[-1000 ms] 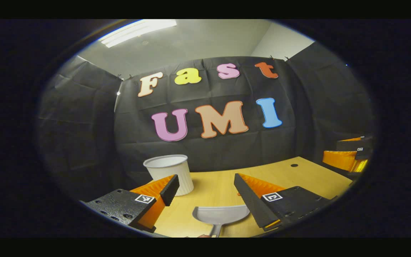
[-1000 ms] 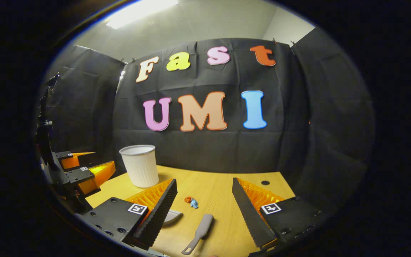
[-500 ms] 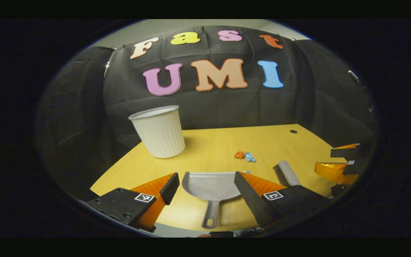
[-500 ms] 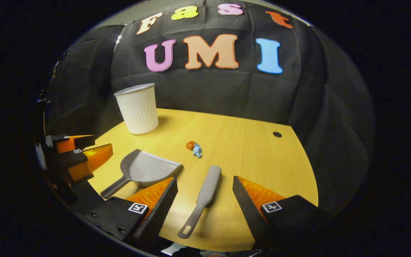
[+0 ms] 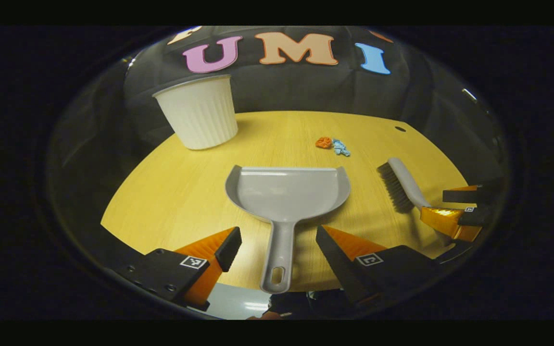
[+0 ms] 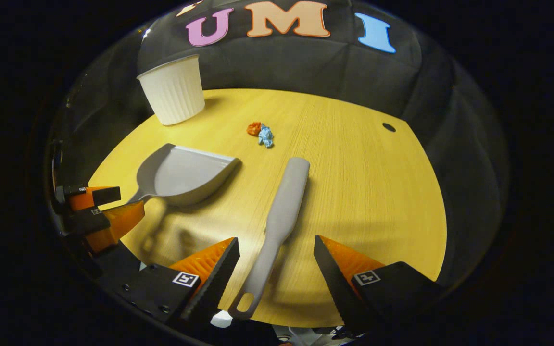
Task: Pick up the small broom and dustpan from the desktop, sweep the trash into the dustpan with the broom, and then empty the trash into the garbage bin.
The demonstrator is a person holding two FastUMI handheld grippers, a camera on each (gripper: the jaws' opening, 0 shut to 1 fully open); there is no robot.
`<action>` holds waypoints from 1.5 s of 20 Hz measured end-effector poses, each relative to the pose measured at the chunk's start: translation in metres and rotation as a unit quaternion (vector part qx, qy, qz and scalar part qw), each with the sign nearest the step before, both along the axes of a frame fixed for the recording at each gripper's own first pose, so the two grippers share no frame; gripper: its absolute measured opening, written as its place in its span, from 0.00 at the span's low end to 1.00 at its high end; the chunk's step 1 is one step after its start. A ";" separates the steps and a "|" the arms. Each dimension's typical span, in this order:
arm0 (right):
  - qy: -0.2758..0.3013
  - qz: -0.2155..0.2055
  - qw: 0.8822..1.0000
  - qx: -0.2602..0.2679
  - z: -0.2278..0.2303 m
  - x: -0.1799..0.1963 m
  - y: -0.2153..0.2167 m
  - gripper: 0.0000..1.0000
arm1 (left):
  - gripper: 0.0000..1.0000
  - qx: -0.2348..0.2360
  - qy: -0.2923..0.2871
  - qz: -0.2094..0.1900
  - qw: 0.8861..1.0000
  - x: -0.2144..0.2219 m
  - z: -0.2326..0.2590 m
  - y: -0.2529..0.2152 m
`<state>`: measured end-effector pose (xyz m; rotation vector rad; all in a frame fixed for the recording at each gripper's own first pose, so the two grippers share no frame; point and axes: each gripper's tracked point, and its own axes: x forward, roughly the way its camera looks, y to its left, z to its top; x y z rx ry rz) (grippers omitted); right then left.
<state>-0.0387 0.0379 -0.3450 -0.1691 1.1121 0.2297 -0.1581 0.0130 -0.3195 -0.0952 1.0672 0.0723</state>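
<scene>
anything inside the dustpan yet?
No. The dustpan tray is bare grey plastic, and the trash lies on the desk beyond its front lip. The bin's interior is hidden by its wall from both views.

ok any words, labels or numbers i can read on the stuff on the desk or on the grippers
Dustpan, broom, garbage bin, trash: no text to read.
Left hand-held gripper: square black-and-white marker tags, a coded pattern, not words.
Right hand-held gripper: the same kind of tags, no words or numbers.
</scene>
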 end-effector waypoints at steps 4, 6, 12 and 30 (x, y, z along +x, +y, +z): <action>0.062 -0.002 0.998 -0.012 -0.020 0.000 -0.001 1.00 | 0.96 -0.007 0.042 -0.014 0.999 -0.004 -0.015 -0.001; 0.074 0.003 0.997 -0.014 -0.026 0.007 0.004 1.00 | 0.96 -0.013 0.057 -0.024 0.998 -0.006 -0.017 -0.004; 0.097 0.012 0.994 -0.043 -0.037 0.011 0.004 0.49 | 0.86 -0.044 0.088 -0.045 0.994 -0.013 -0.021 -0.013; 0.039 0.007 0.997 -0.060 -0.018 0.157 -0.020 0.14 | 0.24 -0.019 0.058 -0.178 0.982 0.060 -0.031 0.010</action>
